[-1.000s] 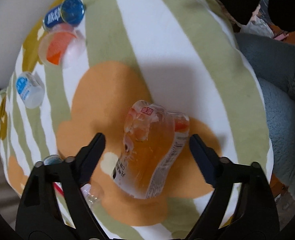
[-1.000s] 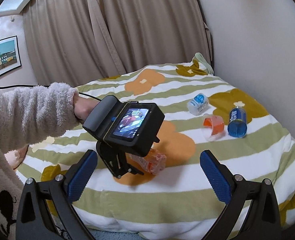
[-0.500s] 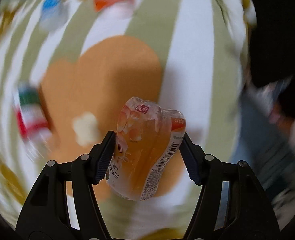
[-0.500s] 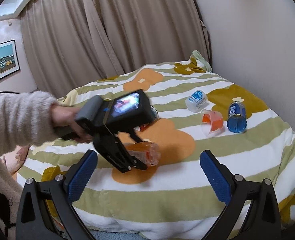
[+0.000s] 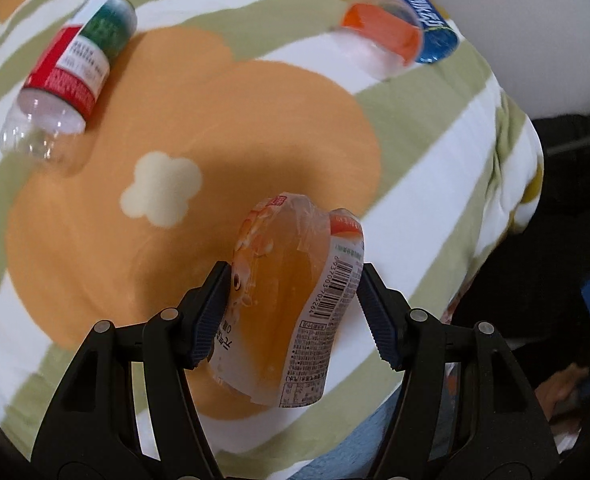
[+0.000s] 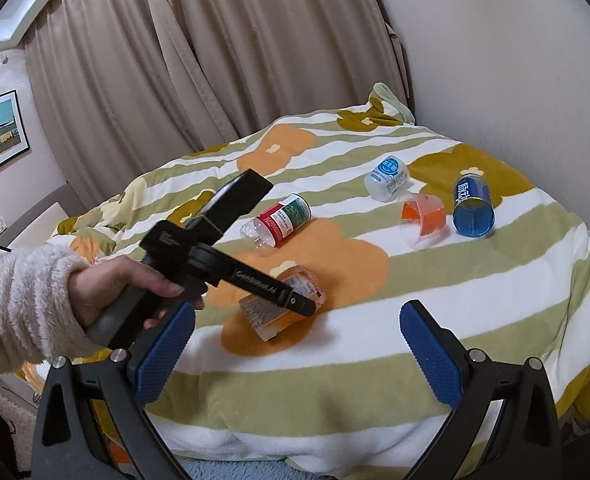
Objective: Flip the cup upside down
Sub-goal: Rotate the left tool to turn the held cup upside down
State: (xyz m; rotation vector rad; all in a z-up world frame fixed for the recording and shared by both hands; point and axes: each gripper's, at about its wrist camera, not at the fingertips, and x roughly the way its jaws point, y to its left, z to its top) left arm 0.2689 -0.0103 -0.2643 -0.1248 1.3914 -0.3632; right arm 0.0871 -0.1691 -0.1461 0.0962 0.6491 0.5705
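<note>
The left gripper clamps the clear orange-tinted plastic cup with its printed label across its width, above the orange flower on the striped blanket. The cup's long axis runs from 6 toward 12 o'clock along the fingers, tilted rather than upright. The right gripper hangs wide open and empty, well apart from the cup, so the turn likely falls to the left hand.
</note>
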